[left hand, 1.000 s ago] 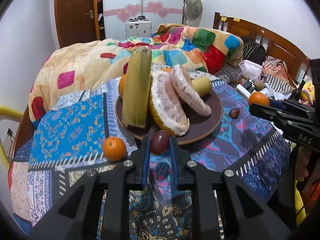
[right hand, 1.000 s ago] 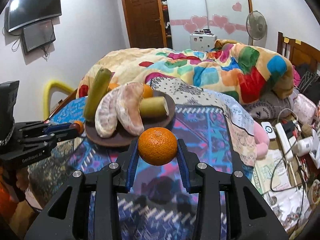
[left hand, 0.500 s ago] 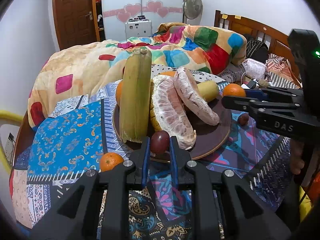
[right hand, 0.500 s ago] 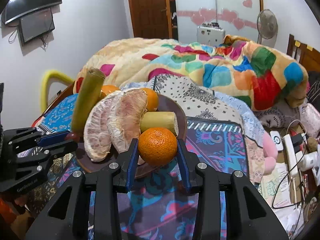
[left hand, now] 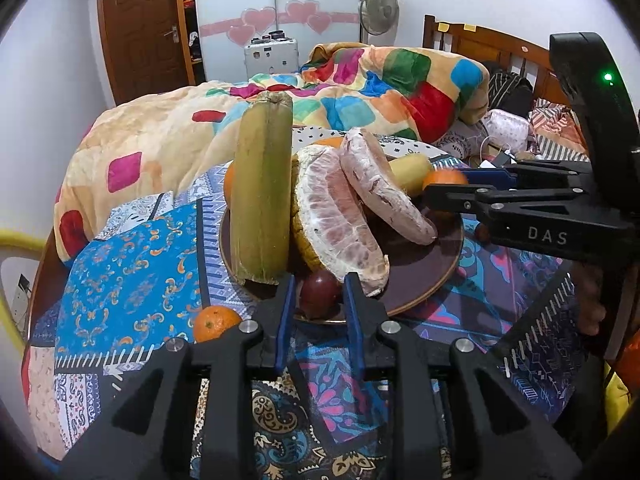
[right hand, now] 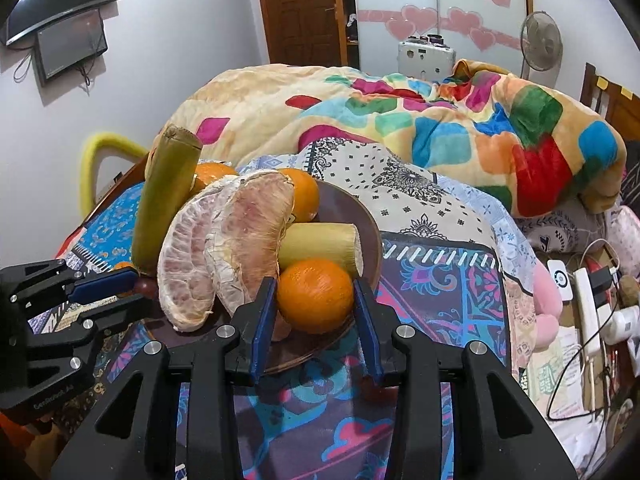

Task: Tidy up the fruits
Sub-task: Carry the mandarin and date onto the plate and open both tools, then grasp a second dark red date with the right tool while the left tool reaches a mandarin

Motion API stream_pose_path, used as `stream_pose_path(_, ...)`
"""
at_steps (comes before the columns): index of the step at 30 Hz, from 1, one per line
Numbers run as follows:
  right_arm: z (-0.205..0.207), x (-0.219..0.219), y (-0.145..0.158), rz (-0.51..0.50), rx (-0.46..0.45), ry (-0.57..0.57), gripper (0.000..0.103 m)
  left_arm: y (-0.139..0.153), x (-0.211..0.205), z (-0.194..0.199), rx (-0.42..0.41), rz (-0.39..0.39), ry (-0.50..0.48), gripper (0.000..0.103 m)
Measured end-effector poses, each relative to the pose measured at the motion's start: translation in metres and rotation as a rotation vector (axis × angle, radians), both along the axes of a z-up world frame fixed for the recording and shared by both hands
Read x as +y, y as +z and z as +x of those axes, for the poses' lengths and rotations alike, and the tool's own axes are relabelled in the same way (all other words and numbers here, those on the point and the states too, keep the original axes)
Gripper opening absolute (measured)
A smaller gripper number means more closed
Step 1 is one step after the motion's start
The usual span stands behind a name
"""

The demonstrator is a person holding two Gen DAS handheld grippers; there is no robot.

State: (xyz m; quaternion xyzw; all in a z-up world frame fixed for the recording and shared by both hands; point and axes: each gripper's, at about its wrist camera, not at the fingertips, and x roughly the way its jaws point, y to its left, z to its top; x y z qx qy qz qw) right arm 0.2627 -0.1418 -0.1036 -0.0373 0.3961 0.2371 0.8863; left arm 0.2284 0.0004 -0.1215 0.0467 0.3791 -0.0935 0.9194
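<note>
A brown plate (left hand: pixel 424 276) holds two sugarcane pieces (left hand: pixel 262 188), pomelo segments (left hand: pixel 340 220) and oranges. My left gripper (left hand: pixel 320 300) stands at the plate's near rim with its jaws spread a little around a dark red plum (left hand: pixel 319 293), which rests on the plate. My right gripper (right hand: pixel 316 300) stands at the plate's right side, jaws parted around an orange (right hand: pixel 314 294) that sits on the plate; small gaps show at both pads. The right gripper also shows in the left wrist view (left hand: pixel 444 186).
A small orange (left hand: pixel 214 322) lies on the patterned cloth left of my left gripper. Another dark plum (left hand: pixel 482 233) lies on the cloth right of the plate. A colourful quilt (right hand: pixel 440 120) is heaped behind. Cables and a power strip (right hand: pixel 588 308) lie at the right.
Both grippers moved in over the plate with their fruit. Both jaws have widened, leaving the plum and the orange resting on the plate.
</note>
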Motion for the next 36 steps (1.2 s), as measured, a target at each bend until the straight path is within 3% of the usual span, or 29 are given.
stream_pose_path(8, -0.008, -0.008, 0.015, 0.023, -0.037, -0.007, 0.036, 0.016, 0.018, -0.012, -0.033, -0.023, 0.027, 0.026)
stream_pose_path(13, -0.017, -0.018, 0.026, 0.041, -0.063, -0.016, 0.036, 0.025, 0.045, -0.014, -0.034, -0.044, 0.076, 0.041)
stream_pose_path(19, -0.024, -0.029, 0.03, 0.024, -0.08, -0.026, 0.036, 0.016, 0.073, -0.011, 0.008, -0.031, 0.127, 0.046)
stream_pose_path(25, -0.028, -0.038, 0.015, -0.003, -0.047, -0.029, 0.037, -0.005, 0.083, -0.008, 0.084, -0.041, 0.133, 0.047)
stream_pose_path(36, -0.042, -0.043, -0.015, -0.061, 0.019, 0.001, 0.037, -0.019, 0.066, -0.003, 0.11, -0.01, 0.099, 0.047)
